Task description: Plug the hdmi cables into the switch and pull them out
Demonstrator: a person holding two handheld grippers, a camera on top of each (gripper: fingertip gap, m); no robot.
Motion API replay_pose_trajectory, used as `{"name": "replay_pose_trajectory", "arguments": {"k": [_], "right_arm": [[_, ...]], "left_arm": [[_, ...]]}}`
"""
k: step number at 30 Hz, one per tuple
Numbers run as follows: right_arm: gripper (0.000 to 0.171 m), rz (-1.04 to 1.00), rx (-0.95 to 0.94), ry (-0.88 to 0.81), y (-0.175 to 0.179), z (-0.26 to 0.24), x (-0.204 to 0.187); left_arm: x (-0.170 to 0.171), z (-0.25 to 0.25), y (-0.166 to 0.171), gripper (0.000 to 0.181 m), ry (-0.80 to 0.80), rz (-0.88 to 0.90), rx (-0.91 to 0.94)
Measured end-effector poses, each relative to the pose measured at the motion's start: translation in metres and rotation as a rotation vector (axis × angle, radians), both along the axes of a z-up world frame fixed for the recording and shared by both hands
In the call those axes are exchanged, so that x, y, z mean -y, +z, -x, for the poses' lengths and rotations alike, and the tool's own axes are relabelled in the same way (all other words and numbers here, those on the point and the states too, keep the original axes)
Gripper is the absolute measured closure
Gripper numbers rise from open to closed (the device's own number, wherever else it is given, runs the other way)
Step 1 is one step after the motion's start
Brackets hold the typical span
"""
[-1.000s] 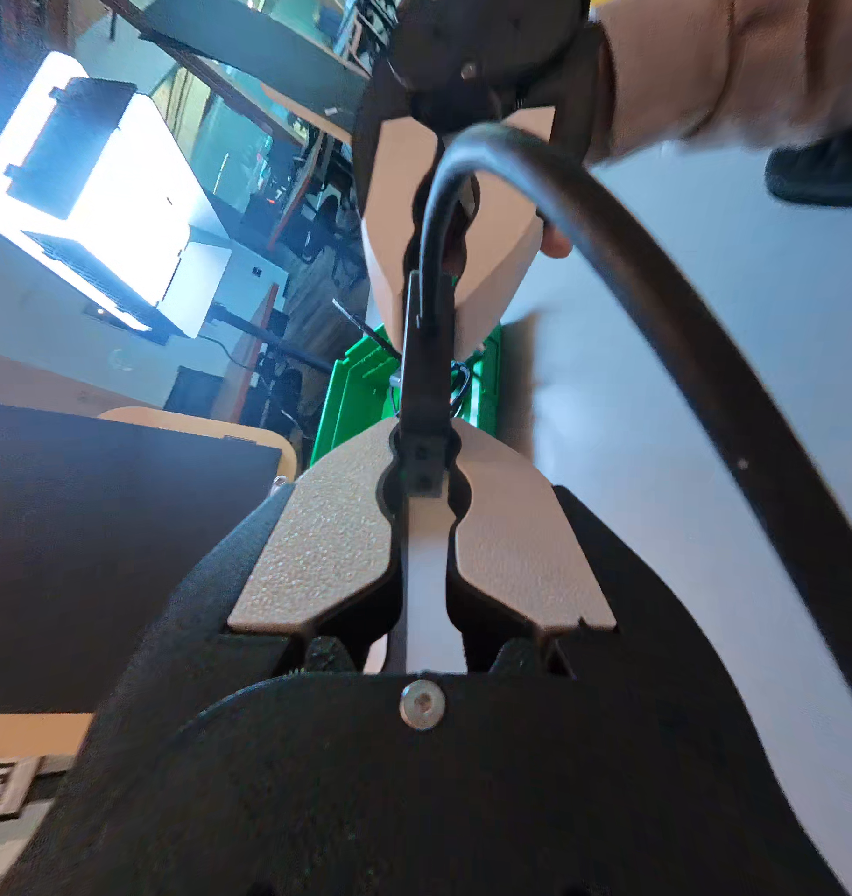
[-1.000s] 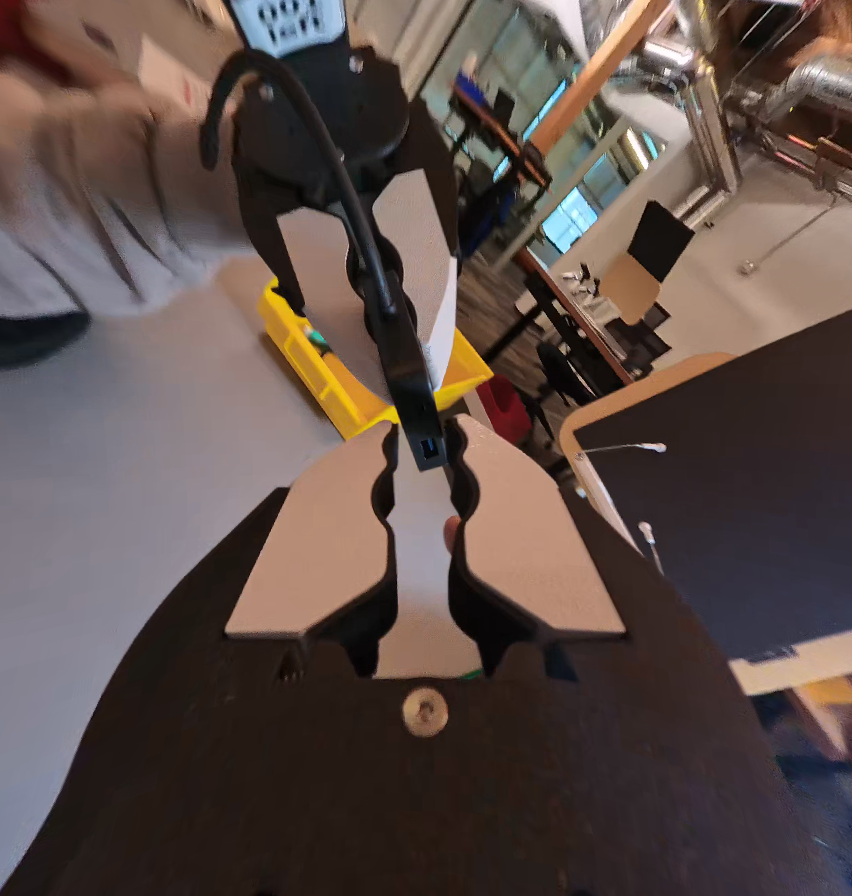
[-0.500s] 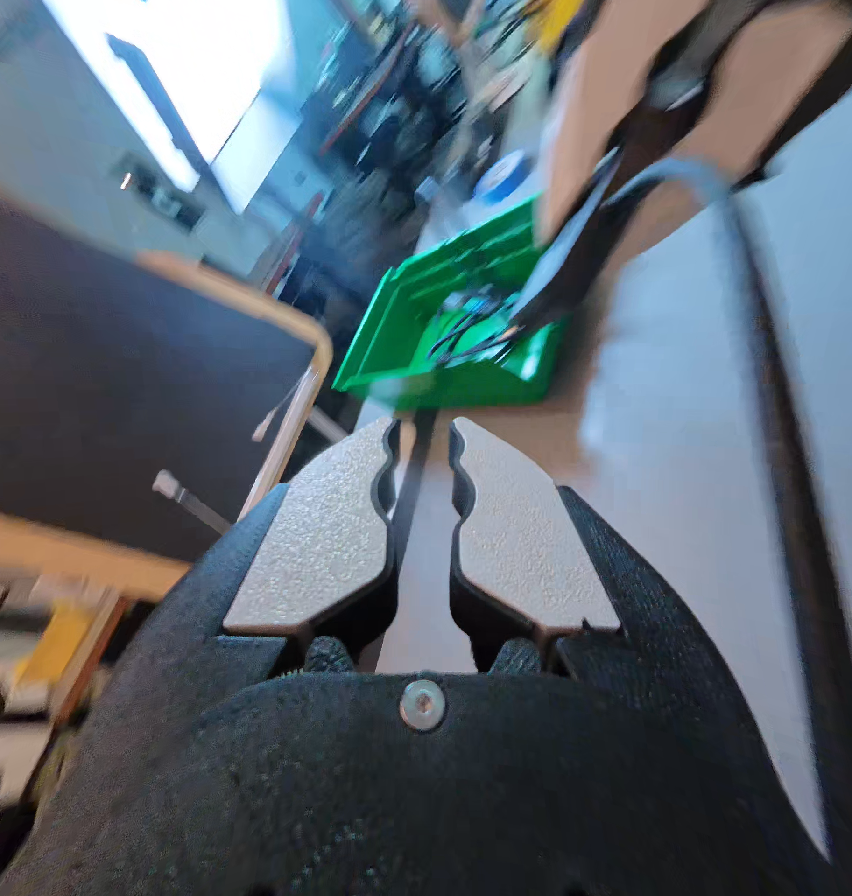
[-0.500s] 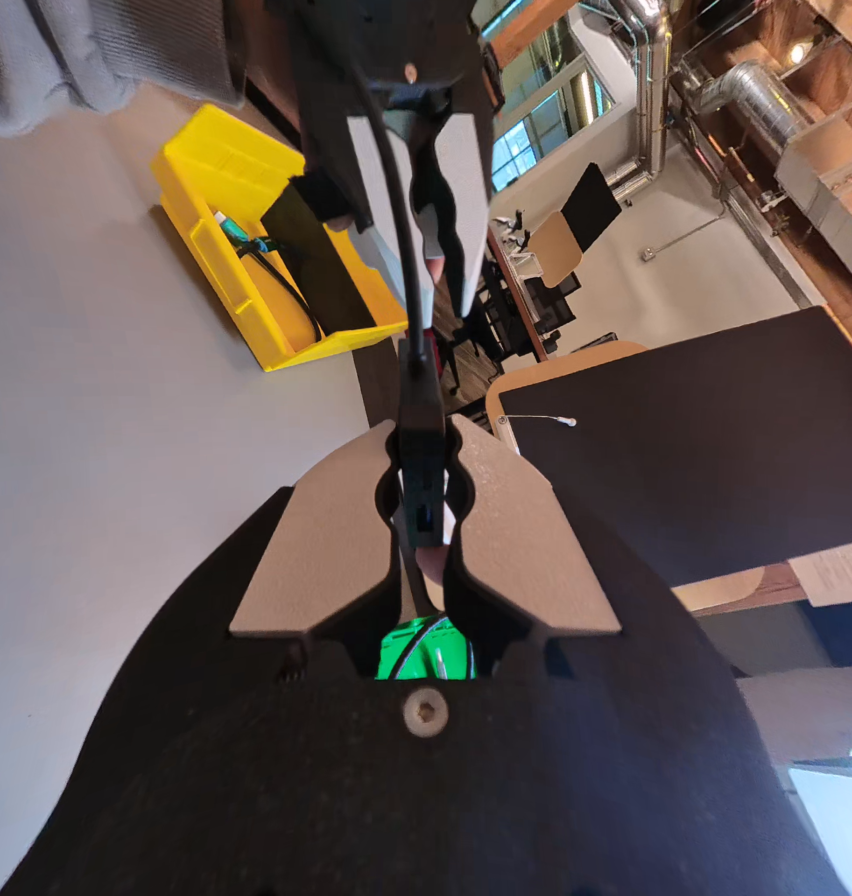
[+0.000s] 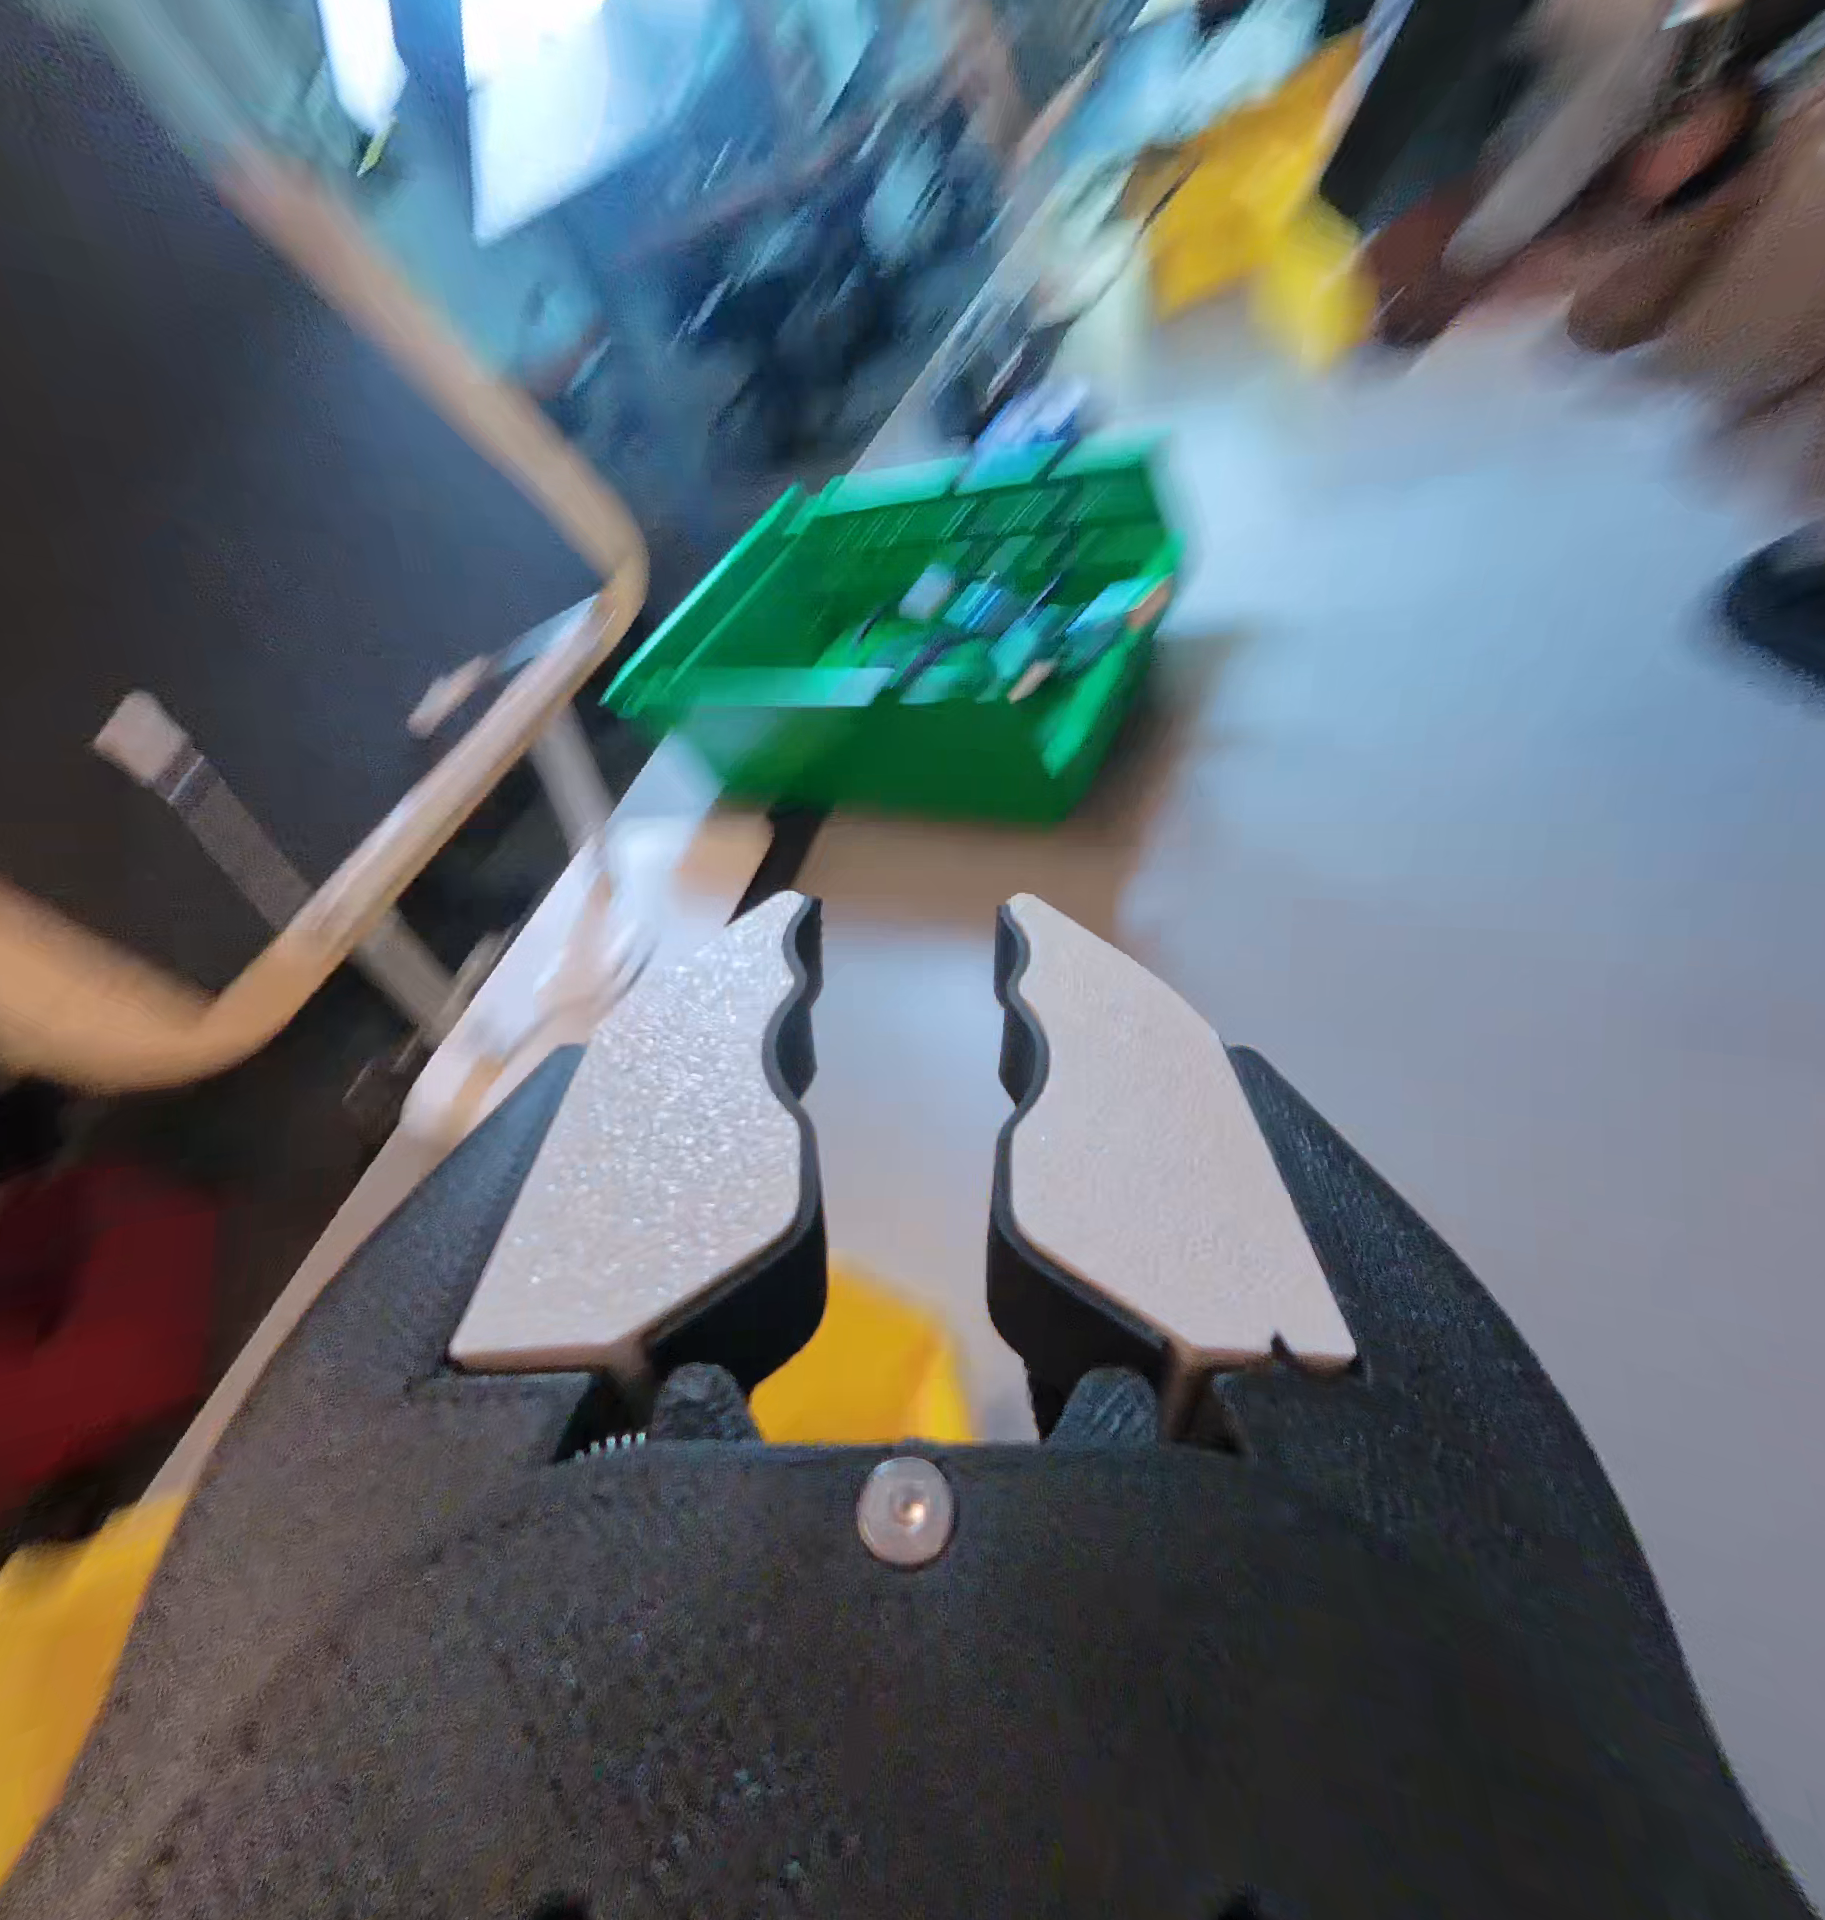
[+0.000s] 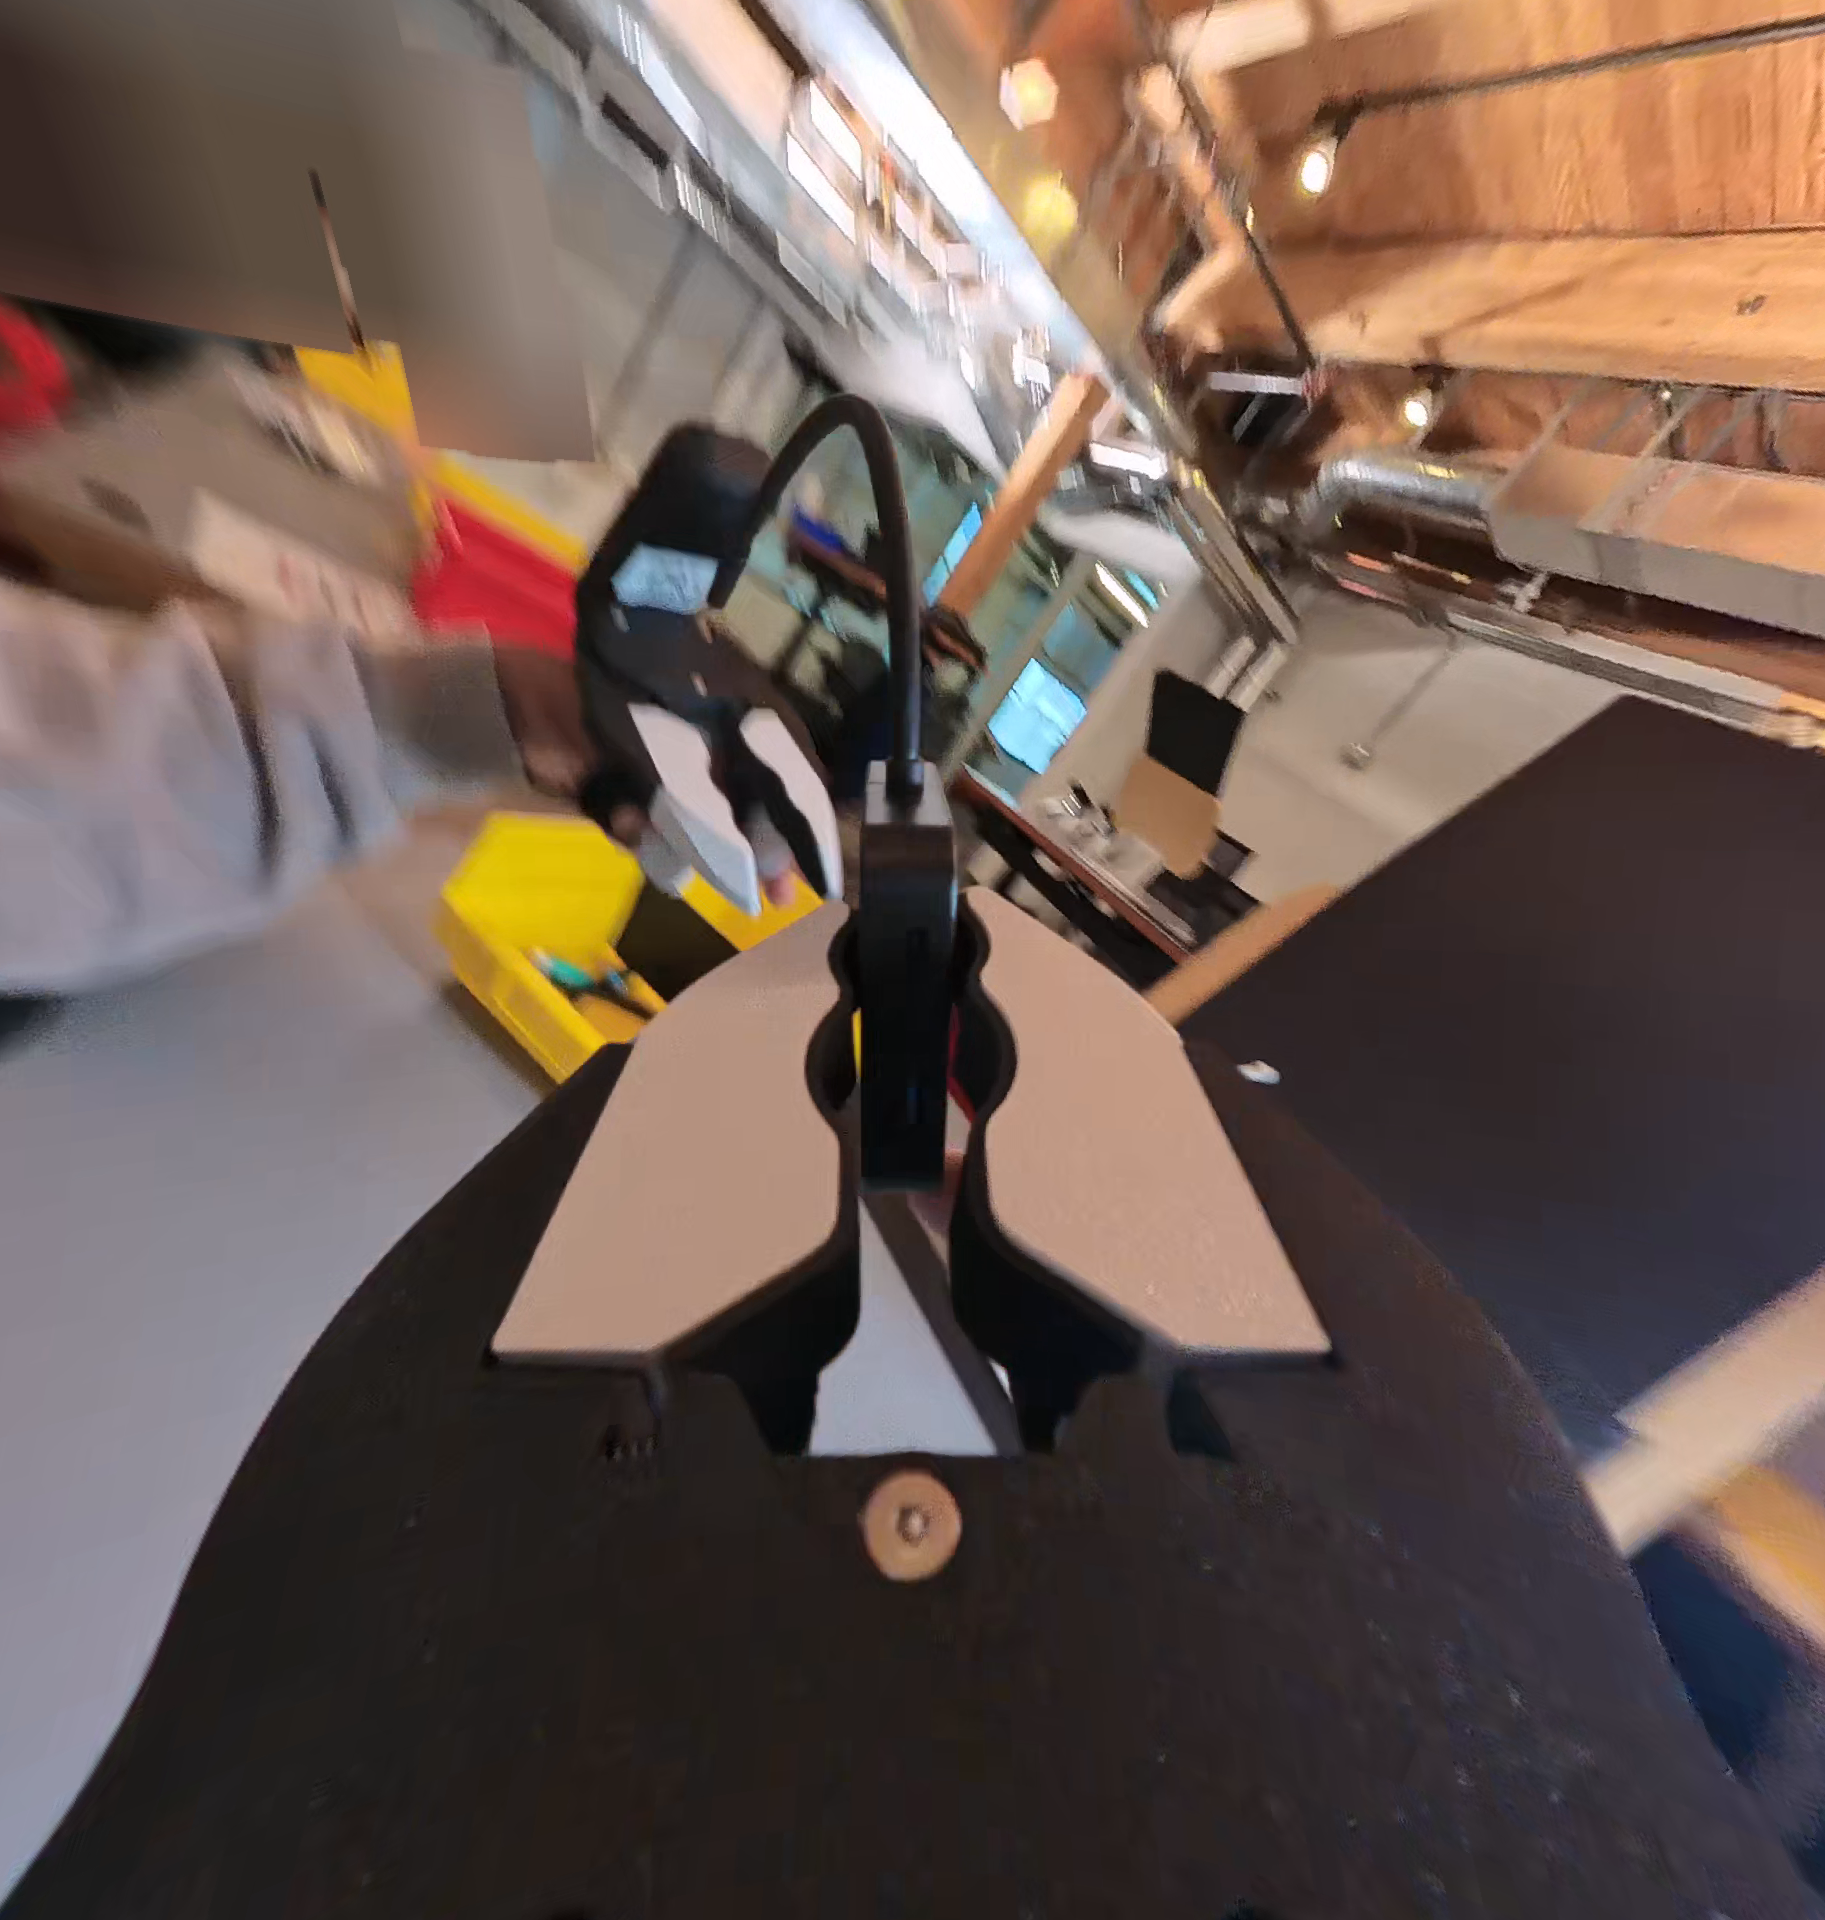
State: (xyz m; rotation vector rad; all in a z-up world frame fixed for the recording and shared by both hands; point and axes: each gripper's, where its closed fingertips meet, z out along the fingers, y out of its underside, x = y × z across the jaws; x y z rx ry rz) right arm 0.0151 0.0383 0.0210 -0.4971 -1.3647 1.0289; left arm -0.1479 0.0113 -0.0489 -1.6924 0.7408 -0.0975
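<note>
My right gripper (image 6: 906,914) is shut on a flat black HDMI connector block (image 6: 906,997), held upright between the pads. Its black cable (image 6: 887,499) rises from the top and arcs to the left. My left gripper (image 5: 906,909) is open and empty above the grey table (image 5: 1459,1039); that view is motion-blurred. The left gripper also shows in the right wrist view (image 6: 773,888), open, a short way behind the block and apart from it. I cannot tell the switch from a plug here.
A green bin (image 5: 918,769) with small parts stands ahead of the left gripper near the table edge. A yellow bin (image 6: 534,894) with cables sits under the left gripper. A black panel (image 6: 1510,987) stands beyond the table edge. A person's sleeve (image 6: 108,779) is at the left.
The left gripper let go of the cable end, opened and drew back. The right gripper closed on the black connector block and now holds it alone.
</note>
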Motion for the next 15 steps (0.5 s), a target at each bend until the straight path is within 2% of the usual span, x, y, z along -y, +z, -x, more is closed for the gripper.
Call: {"name": "replay_pose_trajectory", "arguments": {"k": [1,2,4,5,6,8,10,13,15], "right_arm": [[0.157,0.081,-0.023,0.074,0.003,-0.001,0.006],[0.157,0.160,-0.032,0.154,0.004,-0.002,0.013],[0.157,0.252,0.000,0.261,-0.005,0.005,0.024],[0.157,0.242,0.032,0.261,-0.015,0.011,0.027],[0.156,0.208,0.068,0.251,-0.026,0.017,0.030],[0.156,0.192,0.100,0.246,-0.036,0.021,0.031],[0.156,0.100,0.191,0.182,-0.052,0.029,0.029],[0.154,-0.170,0.303,-0.047,-0.081,0.040,0.012],[0.154,-0.273,0.356,-0.112,-0.091,0.041,0.009]], "left_arm": [[0.001,-0.032,0.013,0.149,-0.119,-0.052,0.051],[0.002,-0.064,0.025,0.150,-0.223,-0.103,0.088],[-0.002,-0.112,0.036,0.149,-0.328,-0.184,0.081],[-0.002,-0.129,0.038,0.153,-0.355,-0.204,0.060],[0.001,-0.142,0.039,0.164,-0.398,-0.210,0.056],[0.002,-0.145,0.034,0.166,-0.388,-0.185,0.005],[0.003,-0.139,0.024,0.166,-0.358,-0.157,-0.096],[-0.002,-0.127,0.004,0.167,-0.256,-0.099,-0.332],[-0.003,-0.126,-0.006,0.167,-0.225,-0.071,-0.450]]}}
